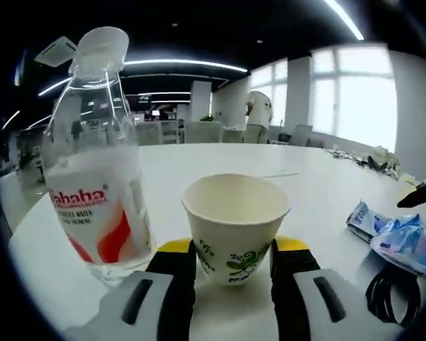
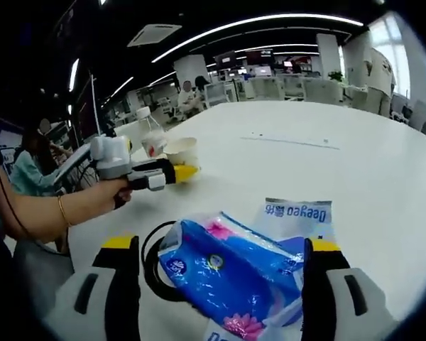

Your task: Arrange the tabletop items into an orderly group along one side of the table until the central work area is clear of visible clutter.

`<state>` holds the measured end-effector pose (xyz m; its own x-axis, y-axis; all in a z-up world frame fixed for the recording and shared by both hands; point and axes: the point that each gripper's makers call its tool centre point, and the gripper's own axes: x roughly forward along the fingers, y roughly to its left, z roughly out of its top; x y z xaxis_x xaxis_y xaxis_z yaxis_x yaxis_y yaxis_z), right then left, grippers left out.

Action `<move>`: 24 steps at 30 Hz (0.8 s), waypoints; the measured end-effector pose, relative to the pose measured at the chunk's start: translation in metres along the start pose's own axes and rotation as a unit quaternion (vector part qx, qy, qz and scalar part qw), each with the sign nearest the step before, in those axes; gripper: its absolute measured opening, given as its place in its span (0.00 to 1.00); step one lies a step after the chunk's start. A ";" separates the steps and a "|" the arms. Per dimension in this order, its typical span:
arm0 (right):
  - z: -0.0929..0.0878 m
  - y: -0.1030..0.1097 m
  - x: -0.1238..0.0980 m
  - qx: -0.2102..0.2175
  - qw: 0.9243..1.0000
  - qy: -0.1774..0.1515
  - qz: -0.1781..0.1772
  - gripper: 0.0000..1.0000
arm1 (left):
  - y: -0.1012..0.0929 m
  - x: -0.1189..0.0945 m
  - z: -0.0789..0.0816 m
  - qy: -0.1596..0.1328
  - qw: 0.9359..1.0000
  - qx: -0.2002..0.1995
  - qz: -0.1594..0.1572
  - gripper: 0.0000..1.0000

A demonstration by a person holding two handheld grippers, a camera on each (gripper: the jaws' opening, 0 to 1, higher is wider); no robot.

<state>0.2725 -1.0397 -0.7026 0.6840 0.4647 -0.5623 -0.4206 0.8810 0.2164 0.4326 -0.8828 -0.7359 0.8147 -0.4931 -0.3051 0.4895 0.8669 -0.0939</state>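
Left gripper (image 1: pixel 234 266): jaws squeeze the paper cup (image 1: pixel 234 224) on the white table (image 1: pixel 326 185).
Bottle (image 1: pixel 92 156): just left of the cup, red label, "hahaha".
Right gripper (image 2: pixel 220 284): jaws wide apart around the blue tissue pack (image 2: pixel 234 273), not squeezing.
Wrapper (image 2: pixel 295 213): reads "Deeyeo" upside down.
Black cable (image 2: pixel 153 259): beside the pack.

Water bottle (image 1: pixel 92 163) close beside paper cup (image 1: pixel 234 227), tissue pack (image 2: pixel 234 277) fills right claw's (image 2: pixel 220 284) gap, bare table (image 2: pixel 355 156) beyond
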 end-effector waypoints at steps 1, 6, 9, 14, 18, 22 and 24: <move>0.000 -0.001 0.000 0.001 1.000 0.000 -0.002 0.94 | 0.000 0.000 0.000 0.000 1.000 0.000 0.000 0.37; 0.000 -0.002 -0.001 0.003 1.000 -0.004 -0.004 0.94 | 0.000 0.001 -0.002 0.004 1.000 -0.004 0.000 0.37; 0.001 -0.002 -0.002 0.005 1.000 -0.007 -0.005 0.94 | 0.000 -0.001 -0.005 0.013 1.000 -0.006 0.002 0.38; 0.005 -0.004 -0.006 0.006 1.000 -0.015 -0.011 0.94 | -0.005 -0.004 -0.009 0.021 1.000 -0.008 -0.011 0.46; 0.007 -0.006 -0.010 0.006 1.000 -0.022 -0.017 0.93 | -0.010 -0.008 -0.005 0.020 1.000 -0.011 -0.019 0.52; 0.007 -0.010 -0.015 0.007 0.999 -0.027 -0.027 0.92 | -0.016 -0.015 -0.005 0.025 0.999 -0.015 -0.025 0.62; 0.007 -0.012 -0.017 0.008 0.999 -0.026 -0.032 0.92 | -0.021 -0.018 -0.006 0.032 0.999 -0.023 -0.034 0.68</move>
<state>0.2698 -1.0580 -0.6903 0.7393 0.4117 -0.5329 -0.3668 0.9098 0.1940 0.4059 -0.8914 -0.7344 0.7582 -0.5459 -0.3566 0.5262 0.8352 -0.1597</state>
